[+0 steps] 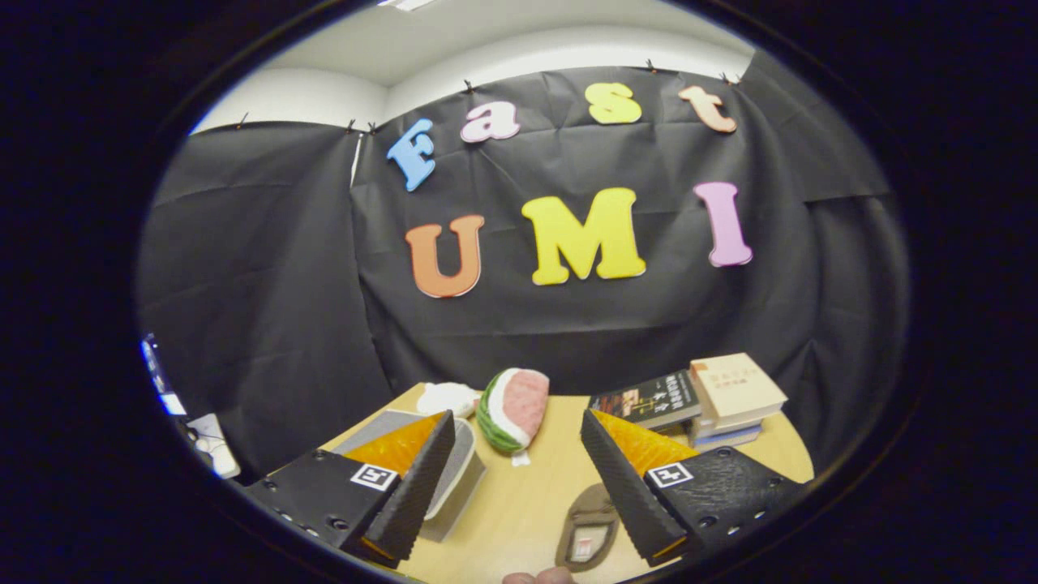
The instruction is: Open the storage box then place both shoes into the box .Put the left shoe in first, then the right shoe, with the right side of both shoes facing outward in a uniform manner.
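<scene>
Hovering above the table (535,495), the gripper (515,478) has its jaws spread wide, holding nothing. One shoe (585,527) lies between them by the near edge; the storage box (458,478) sits partly behind the left finger.

Beyond the fingers, a light wooden table (531,495) meets a creased black cloth wall (268,268) clipped along its top, with white wall (519,53) and ceiling above it.
</scene>
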`<state>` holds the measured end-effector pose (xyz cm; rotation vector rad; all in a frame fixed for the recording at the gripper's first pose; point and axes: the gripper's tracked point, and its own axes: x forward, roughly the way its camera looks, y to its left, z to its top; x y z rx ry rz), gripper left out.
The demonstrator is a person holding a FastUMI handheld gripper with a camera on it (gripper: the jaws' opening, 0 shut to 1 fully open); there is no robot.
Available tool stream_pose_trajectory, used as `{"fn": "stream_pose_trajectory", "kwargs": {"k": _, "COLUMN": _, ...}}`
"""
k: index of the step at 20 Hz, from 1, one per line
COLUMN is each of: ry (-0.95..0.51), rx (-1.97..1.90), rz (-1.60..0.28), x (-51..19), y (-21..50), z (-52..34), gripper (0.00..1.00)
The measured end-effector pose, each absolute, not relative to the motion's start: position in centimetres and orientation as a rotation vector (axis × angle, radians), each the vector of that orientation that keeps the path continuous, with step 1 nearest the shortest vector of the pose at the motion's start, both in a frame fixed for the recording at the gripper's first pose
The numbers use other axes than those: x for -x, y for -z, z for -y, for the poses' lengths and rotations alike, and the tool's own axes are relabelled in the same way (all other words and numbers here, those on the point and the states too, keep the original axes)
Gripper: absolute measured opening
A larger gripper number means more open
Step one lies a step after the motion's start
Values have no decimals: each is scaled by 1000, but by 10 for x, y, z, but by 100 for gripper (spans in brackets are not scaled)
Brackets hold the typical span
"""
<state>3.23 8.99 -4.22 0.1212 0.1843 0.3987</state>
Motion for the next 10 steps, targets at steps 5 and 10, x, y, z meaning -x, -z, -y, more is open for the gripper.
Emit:
{"fn": "stream_pose_trajectory", "kwargs": {"k": 5, "ry": -527, "rx": -186, "rz": -323, "x": -49, "y": 91, "z": -126, "gripper": 95}}
{"fn": "stream_pose_trajectory", "kwargs": {"k": 10, "ry": -616, "rx": -316, "rz": -495, "x": -67, "y": 149, "z": -155, "gripper": 95}}
